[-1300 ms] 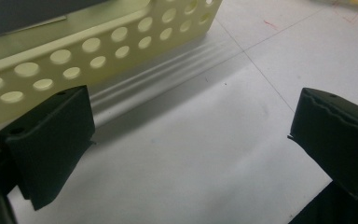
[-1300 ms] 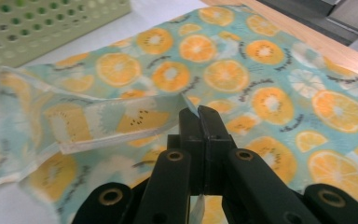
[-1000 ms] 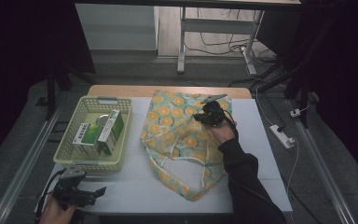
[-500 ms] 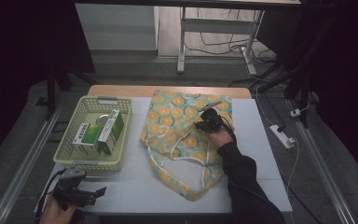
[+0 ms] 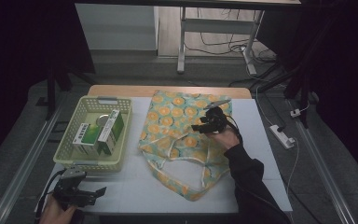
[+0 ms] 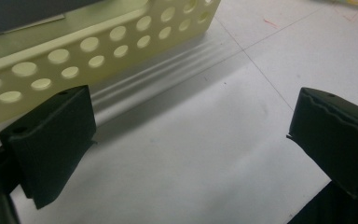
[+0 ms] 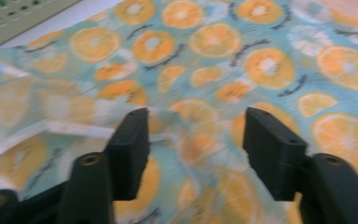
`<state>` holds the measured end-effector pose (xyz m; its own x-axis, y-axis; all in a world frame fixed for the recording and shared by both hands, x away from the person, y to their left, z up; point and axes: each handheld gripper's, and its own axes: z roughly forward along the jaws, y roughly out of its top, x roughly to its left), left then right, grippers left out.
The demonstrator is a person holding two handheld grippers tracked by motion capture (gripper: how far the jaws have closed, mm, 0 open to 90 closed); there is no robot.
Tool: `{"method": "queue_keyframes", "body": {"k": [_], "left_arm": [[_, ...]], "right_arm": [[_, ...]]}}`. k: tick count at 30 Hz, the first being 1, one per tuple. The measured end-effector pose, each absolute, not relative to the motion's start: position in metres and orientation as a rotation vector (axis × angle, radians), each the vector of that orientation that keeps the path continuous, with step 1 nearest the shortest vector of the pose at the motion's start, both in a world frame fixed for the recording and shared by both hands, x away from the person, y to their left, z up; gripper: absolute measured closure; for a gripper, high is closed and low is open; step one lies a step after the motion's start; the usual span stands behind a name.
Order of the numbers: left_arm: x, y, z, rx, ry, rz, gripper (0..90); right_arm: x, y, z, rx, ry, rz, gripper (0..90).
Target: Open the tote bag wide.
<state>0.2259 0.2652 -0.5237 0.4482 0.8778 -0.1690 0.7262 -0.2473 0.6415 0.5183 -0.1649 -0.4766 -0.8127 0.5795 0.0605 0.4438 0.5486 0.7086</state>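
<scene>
While the right claw hangs over the bag w/ jaws about half open and nothing between them, they've just been opening, so judge this as a re-grip on the fabric. To do it well: drop low, take one layer only near the mouth edge or a handle, close square on the cloth, no wad. Lift slow so the mouth gapes rather than the whole bag dragging.

Bag lies flat mid-table, right of the basket; it sits directly under and ahead of the right claw, its white strap just left of the jaws in the right gripper view.

Left claw rests wide open, empty, at the near-left table edge by the basket wall.
</scene>
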Motion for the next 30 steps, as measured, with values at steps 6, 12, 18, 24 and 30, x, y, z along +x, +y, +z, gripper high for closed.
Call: {"method": "queue_keyframes", "body": {"k": [6, 12, 18, 24, 30], "left_arm": [[0.226, 0.265, -0.524, 2.035, 1.339, 0.294, 0.9], [0.226, 0.265, -0.524, 2.036, 1.339, 0.294, 0.9], [0.226, 0.265, -0.524, 2.036, 1.339, 0.294, 0.9], [0.226, 0.265, -0.524, 2.037, 1.338, 0.294, 0.9], [0.226, 0.265, -0.524, 2.038, 1.337, 0.293, 1.0]], "right_arm": [[0.495, -0.162, -0.473, 0.818, 2.658, 1.139, 22.9], [0.475, -0.158, -0.477, 0.778, 2.714, 1.103, 10.5], [0.452, -0.151, -0.488, 0.705, 2.747, 1.035, 3.4], [0.437, -0.147, -0.512, 0.62, 2.813, 0.937, 5.5], [0.435, -0.148, -0.523, 0.54, 2.821, 0.865, 14.3]]}}
